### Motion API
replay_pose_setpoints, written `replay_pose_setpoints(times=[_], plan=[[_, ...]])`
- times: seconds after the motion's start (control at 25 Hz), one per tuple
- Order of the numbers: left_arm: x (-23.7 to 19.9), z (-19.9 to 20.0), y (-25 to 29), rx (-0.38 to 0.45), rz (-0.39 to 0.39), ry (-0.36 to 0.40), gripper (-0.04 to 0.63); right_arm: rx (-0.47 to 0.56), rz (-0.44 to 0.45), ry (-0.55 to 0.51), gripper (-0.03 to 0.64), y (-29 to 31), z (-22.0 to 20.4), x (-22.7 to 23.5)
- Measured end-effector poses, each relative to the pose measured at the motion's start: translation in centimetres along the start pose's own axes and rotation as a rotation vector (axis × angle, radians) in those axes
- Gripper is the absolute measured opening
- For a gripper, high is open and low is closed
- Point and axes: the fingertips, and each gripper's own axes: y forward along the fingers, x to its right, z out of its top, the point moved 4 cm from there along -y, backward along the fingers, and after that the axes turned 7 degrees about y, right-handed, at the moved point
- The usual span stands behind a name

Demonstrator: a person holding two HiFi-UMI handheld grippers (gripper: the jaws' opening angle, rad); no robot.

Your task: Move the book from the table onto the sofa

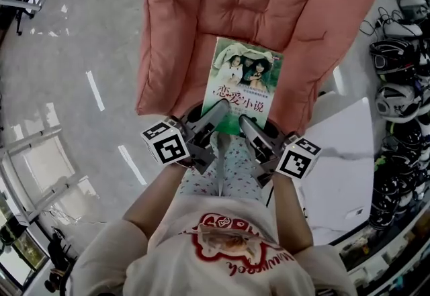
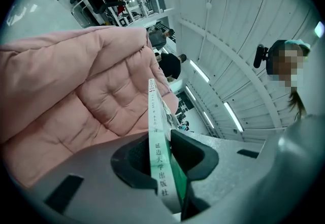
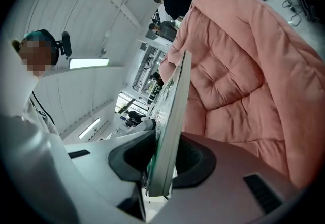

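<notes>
The left gripper (image 2: 163, 157) has its two jaws pressed on the near edge of the book (image 1: 245, 83), one dark pad against each cover, with the spine and its printed characters standing between them. The right gripper (image 3: 165, 159) does the same at the other corner of that edge; its jaws pinch the covers with the page edge between them. So each claw is closed on the book and neither holds anything else.

In the head view the book reaches forward from the two claws with its green cover up, over the seat of the pink sofa (image 1: 195, 13). Whether its far end already lies on the cushion, I cannot tell. The white table (image 1: 339, 154) stands to the right, apart from the book.

The book looks like a thin paperback, so I judge it light and a little bendable (the cover seems glossy and may slide between the pads). Held only by one short edge, its far end could sag, so taking both corners is sensible. The quilted cushion looks soft and should receive it gently.
</notes>
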Motion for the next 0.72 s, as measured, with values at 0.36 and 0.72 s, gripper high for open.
replay_pose_setpoints(times=[0.36, 0.72], plan=[[-8.0, -2.6, -0.2, -0.008, 0.055, -0.058, 0.081, -0.045, -0.068, 0.021, 0.097, 4.3, -2.3, 6.2], [-14.7, -6.8, 0.7, -0.029, 0.141, -0.094, 0.084, -0.095, -0.091, 0.068, 0.101, 6.6, -4.5, 13.5]])
